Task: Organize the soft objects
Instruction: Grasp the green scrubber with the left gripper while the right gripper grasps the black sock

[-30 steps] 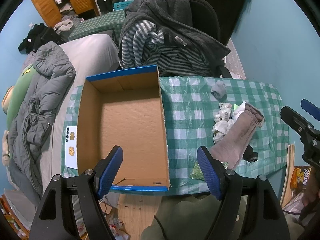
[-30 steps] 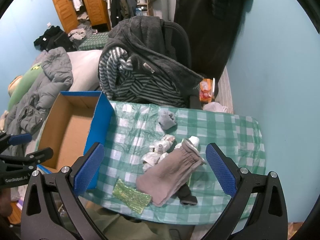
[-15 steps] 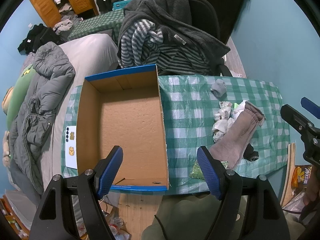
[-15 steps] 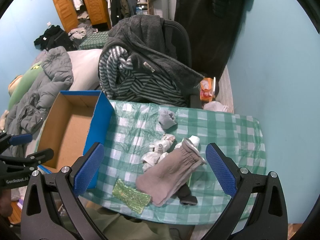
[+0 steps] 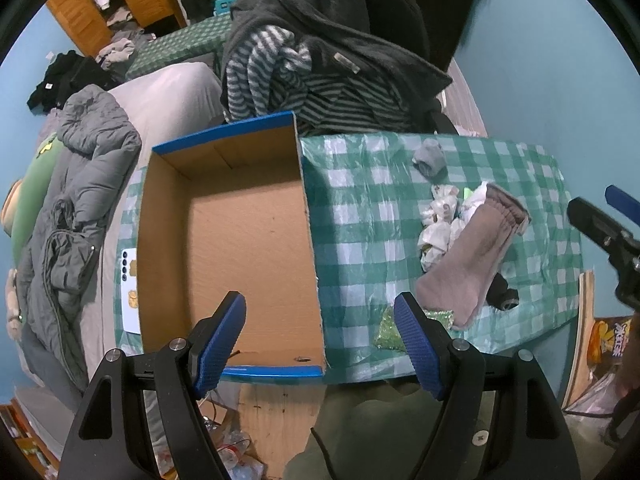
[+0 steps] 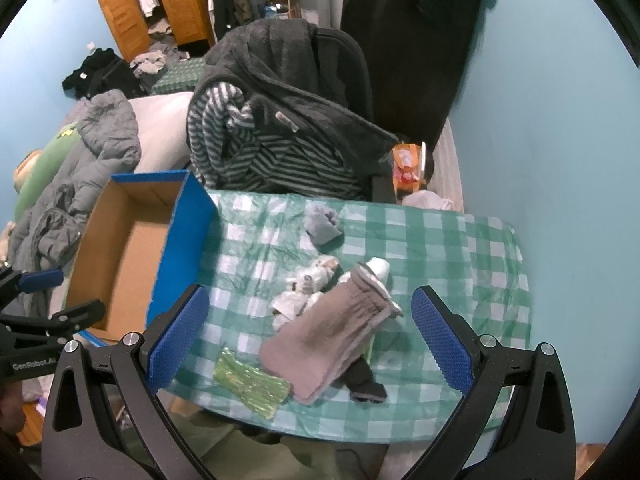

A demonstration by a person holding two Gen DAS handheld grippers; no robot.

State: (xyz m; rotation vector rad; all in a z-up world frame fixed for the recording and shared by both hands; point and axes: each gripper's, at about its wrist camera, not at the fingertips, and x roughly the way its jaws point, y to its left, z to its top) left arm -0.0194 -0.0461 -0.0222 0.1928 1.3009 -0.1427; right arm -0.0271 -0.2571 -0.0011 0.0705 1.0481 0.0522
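The cardboard box [image 5: 240, 248] sits empty on the green checked tablecloth [image 6: 460, 248], and every soft item lies to the right of it, none yet inside. The left gripper [image 5: 320, 320] hangs above the box's near edge with its jaws spread wide and nothing between them; the right gripper [image 6: 308, 336] hovers over the pile to the right of the box, jaws equally wide and empty. The main risk, as I judge it, is the pile itself: the large taupe sock [image 6: 328, 340] lies across a black sock [image 6: 364, 384] and leans on the crumpled white socks [image 6: 304, 292], with a white item [image 6: 378, 268] poking out at its cuff, so a pinch taken at its middle could drag up a neighbour or let one flop off the table edge farthest from the box. The glittery green pouch [image 6: 252, 384] lies flat near the table's front edge, right of the box, and may slip out of the pads or get pushed over the edge. The plastic cloth is wrinkled and could be caught by a low grab, shifting everything. The small grey sock [image 6: 322, 226] sits apart, beyond the pile and right of the box, and looks the safest first pick.
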